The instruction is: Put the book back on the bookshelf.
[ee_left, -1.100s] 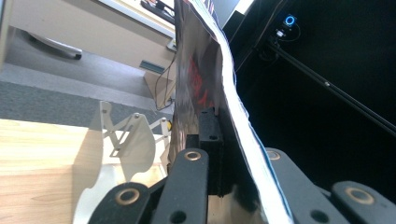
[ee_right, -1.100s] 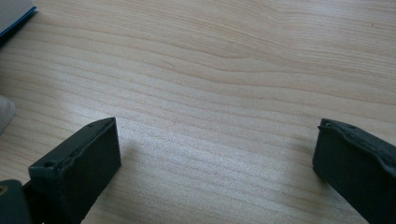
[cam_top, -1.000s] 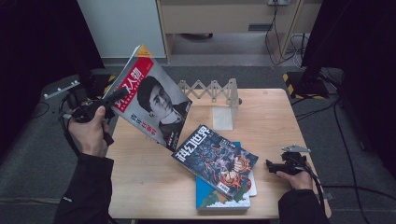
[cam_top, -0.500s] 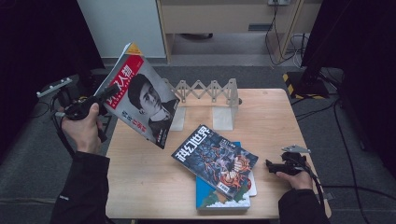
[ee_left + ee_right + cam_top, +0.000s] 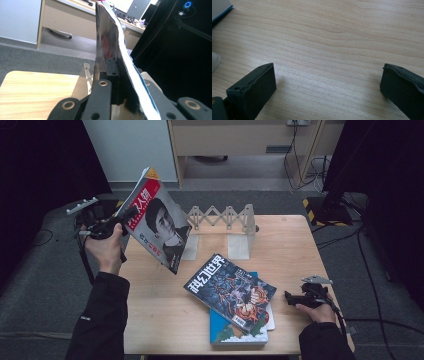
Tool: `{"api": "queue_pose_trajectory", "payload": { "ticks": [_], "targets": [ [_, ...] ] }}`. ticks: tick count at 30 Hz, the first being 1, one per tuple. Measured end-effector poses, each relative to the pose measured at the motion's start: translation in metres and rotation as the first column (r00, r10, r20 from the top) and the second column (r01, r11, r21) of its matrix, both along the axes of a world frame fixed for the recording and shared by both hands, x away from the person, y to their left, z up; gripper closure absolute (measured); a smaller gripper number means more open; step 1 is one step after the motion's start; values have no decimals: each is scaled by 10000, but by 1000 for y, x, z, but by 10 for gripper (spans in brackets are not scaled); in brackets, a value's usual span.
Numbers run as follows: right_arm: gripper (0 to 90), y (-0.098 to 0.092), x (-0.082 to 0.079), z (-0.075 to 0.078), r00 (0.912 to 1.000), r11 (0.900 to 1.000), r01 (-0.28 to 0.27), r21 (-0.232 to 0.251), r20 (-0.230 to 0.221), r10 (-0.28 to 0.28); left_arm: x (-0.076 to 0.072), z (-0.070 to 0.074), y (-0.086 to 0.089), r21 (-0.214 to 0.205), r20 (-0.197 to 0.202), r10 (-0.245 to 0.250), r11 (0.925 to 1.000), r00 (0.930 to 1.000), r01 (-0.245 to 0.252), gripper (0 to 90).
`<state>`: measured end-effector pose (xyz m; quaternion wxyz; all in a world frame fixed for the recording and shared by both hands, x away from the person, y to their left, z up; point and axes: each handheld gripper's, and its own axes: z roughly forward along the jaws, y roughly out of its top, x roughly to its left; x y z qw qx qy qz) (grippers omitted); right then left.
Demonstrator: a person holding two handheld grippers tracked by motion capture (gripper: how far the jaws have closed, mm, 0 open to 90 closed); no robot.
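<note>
Clamping the red magazine [image 5: 159,227] by its edge, the left claw [image 5: 121,218] holds it upright above the surface's [image 5: 165,320] left end; the accordion rack [image 5: 222,217] stands just right. Right claw [image 5: 292,297] rests released.

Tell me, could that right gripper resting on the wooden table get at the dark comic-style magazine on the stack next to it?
Probably yes. The right gripper sits with jaws wide open and nothing between them, and bare table lies between it and the dark comic-style magazine.
</note>
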<state>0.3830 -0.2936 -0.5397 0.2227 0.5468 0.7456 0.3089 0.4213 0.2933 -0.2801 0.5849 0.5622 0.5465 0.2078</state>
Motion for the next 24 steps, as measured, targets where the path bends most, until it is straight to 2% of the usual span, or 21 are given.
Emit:
{"api": "queue_pose_trajectory", "payload": {
  "ticks": [5,10,17,21,22,23,24],
  "targets": [
    [6,0,0,0,10000,10000,2,9,-4,-2,8,-4,-6,290,-78,136,9995,9999,-134,863],
    [6,0,0,0,10000,10000,16,20,-16,-16,19,-11,-17,905,-122,382,9952,9992,-370,863],
    [6,0,0,0,10000,10000,16,20,-14,-16,33,-20,-27,1169,-218,519,9919,9984,-491,863],
    [6,0,0,0,10000,10000,34,25,-22,-34,40,-27,-33,1448,-289,648,9876,9975,-600,863],
    [6,0,0,0,10000,10000,30,22,-19,-30,42,-30,-36,1672,-282,747,9835,9968,-690,863],
    [6,0,0,0,10000,10000,30,22,-19,-30,42,-30,-36,1672,-282,747,9835,9968,-690,863],
    [6,0,0,0,10000,10000,50,31,-9,-50,45,-33,-39,1859,-300,843,9795,9960,-773,863]
  ]
}}
